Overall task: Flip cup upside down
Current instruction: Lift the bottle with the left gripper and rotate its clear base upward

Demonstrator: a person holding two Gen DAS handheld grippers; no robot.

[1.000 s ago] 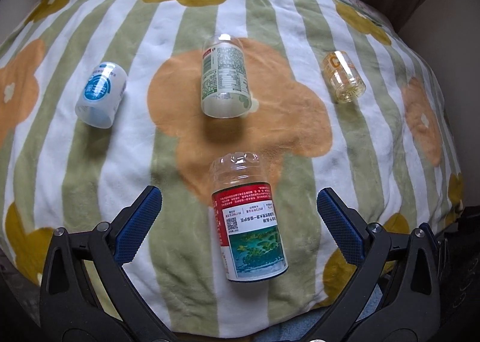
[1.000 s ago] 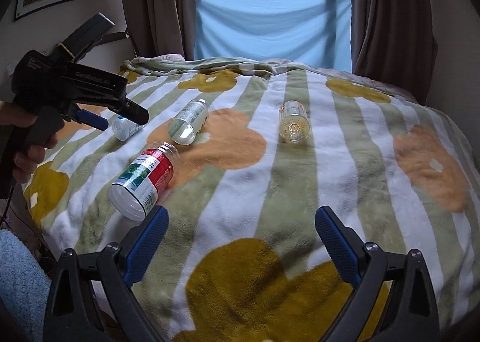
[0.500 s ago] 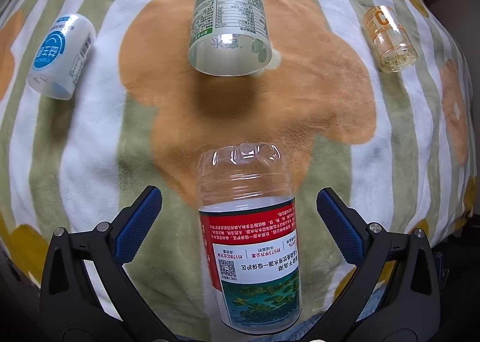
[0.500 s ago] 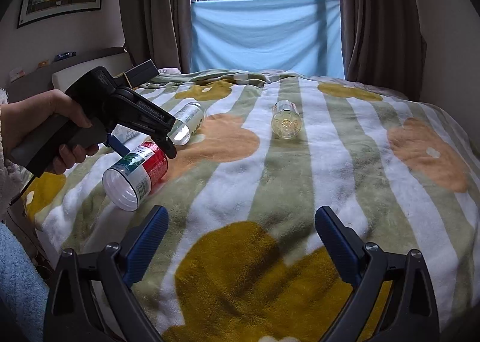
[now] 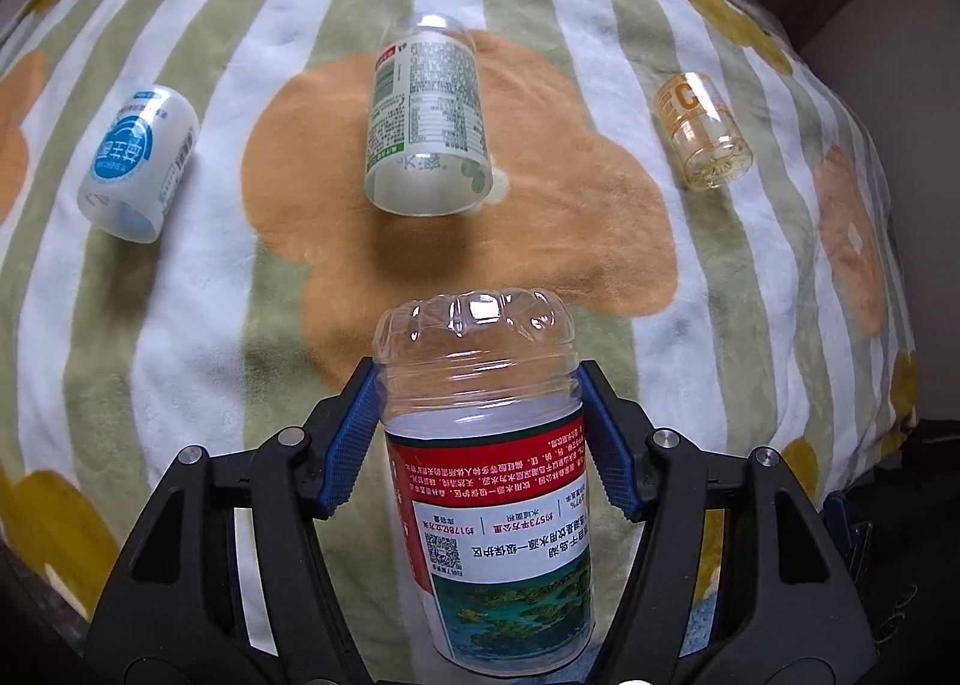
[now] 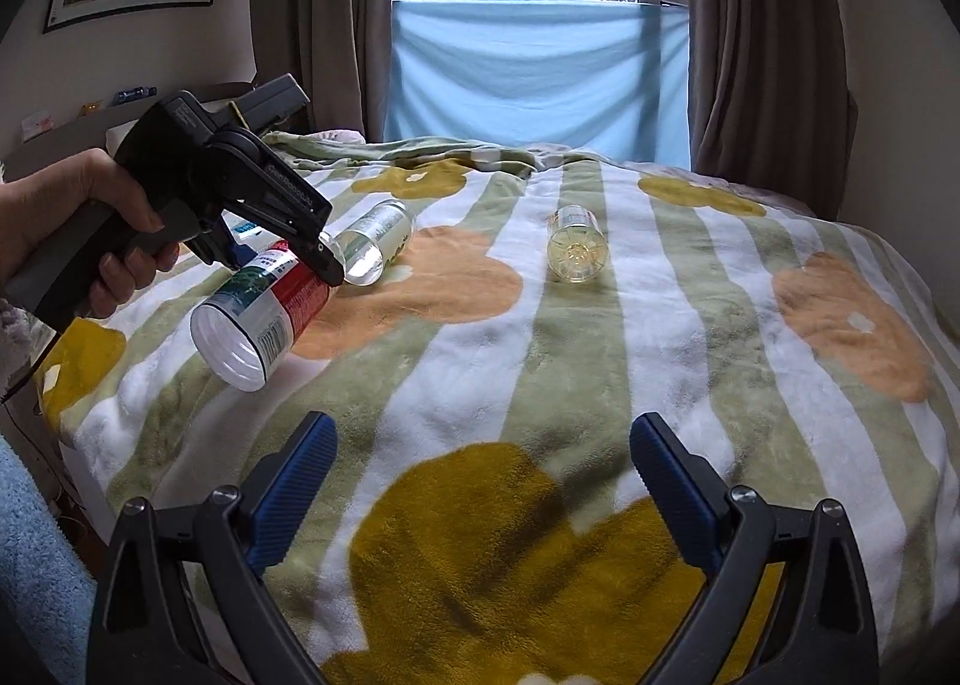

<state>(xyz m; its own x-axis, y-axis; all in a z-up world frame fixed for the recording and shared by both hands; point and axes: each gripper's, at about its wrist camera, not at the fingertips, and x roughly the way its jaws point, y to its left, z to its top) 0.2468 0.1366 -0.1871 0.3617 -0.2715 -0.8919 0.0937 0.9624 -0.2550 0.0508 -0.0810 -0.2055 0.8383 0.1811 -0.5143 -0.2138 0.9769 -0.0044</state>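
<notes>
A clear plastic cup with a red and white label (image 5: 486, 457) lies lengthwise between the blue pads of my left gripper (image 5: 478, 385), which is shut on its upper body. Its closed base points away from the camera. In the right wrist view the same cup (image 6: 264, 313) hangs tilted just above the blanket, open mouth facing down and toward the near left, held by the left gripper (image 6: 288, 268) in a person's hand (image 6: 90, 223). My right gripper (image 6: 480, 433) is open over the near part of the bed, with nothing between its fingers.
Three other cups lie on their sides on the striped flower blanket (image 5: 180, 325): a green-labelled one (image 5: 426, 126), a white and blue one (image 5: 141, 162), and a small amber-printed clear one (image 5: 702, 129). Curtains and a window stand beyond the bed (image 6: 720, 385).
My left gripper moved in around the red-labelled cup, shut on it and raised it off the blanket. The right gripper stayed open and shifted only slightly.
</notes>
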